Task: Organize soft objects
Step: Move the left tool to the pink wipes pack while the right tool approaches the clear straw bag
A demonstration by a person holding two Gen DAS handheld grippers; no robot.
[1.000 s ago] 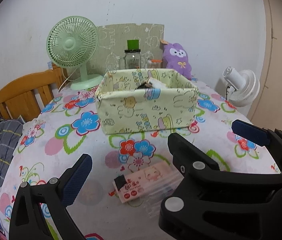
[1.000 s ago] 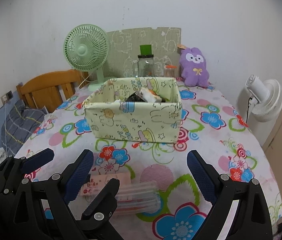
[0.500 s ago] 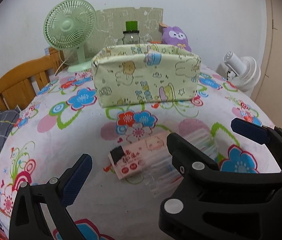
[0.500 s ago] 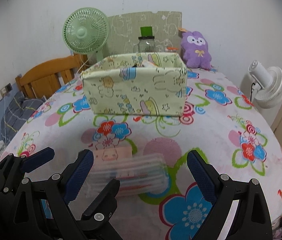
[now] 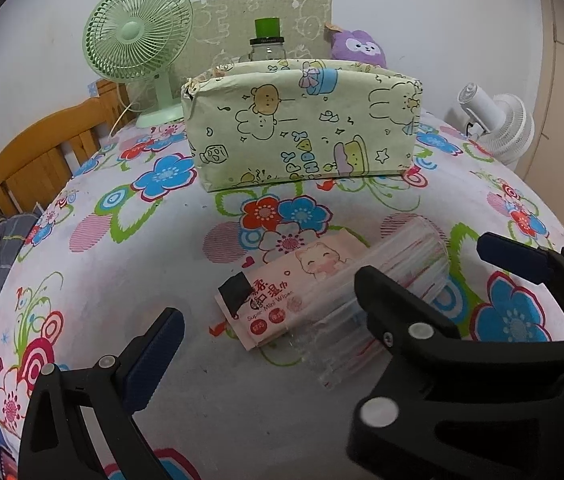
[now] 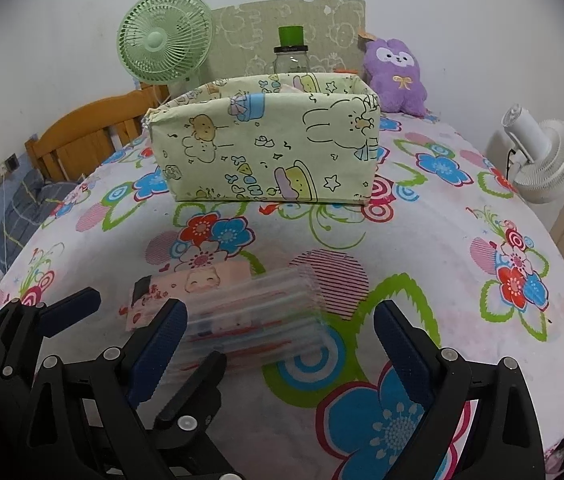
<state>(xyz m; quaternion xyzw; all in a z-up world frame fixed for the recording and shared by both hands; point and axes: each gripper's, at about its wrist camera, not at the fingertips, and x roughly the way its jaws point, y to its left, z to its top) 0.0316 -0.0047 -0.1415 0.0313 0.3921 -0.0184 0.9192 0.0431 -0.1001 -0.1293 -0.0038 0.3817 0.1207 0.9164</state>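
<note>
A pink mini wipes pack (image 5: pixel 282 292) lies on the flowered tablecloth, touching a clear plastic packet (image 5: pixel 393 276) with coloured stripes on its right. Both show in the right wrist view, the wipes pack (image 6: pixel 186 284) and the clear packet (image 6: pixel 258 320). A pale yellow cartoon-print fabric box (image 5: pixel 301 128) stands behind them, also in the right wrist view (image 6: pixel 266 144). My left gripper (image 5: pixel 266 332) is open, low over the wipes pack. My right gripper (image 6: pixel 282 332) is open, straddling the clear packet. Both are empty.
A green desk fan (image 5: pixel 138 40), a glass jar with a green lid (image 5: pixel 268 40) and a purple plush bunny (image 6: pixel 395 76) stand behind the box. A white fan (image 6: pixel 541 160) is off the right edge. A wooden chair (image 5: pixel 38 156) stands at left.
Both grippers have dropped lower and moved closer to the wipes pack and the clear packet. The box's inside is now hidden behind its front wall. Both grippers stay open.
</note>
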